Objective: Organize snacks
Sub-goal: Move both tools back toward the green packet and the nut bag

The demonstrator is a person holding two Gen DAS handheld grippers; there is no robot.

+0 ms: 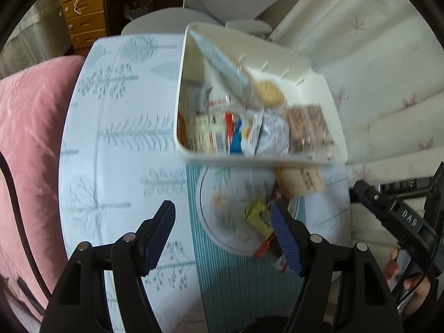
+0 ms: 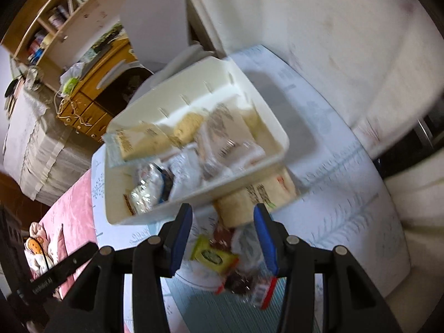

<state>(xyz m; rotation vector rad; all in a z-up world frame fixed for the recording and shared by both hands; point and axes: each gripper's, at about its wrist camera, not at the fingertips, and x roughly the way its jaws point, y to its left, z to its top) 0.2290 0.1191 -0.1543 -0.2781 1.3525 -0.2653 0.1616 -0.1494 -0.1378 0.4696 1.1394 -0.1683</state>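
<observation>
Both grippers' jaws hang released. The yellow-green snack packet lies on the plate, between the right gripper jaws at lower centre, below the white bin; left gripper offset.

Bare cloth at 10–11 o'clock of L gripper – open; bin blocks 12–1, plate snacks btw.
</observation>
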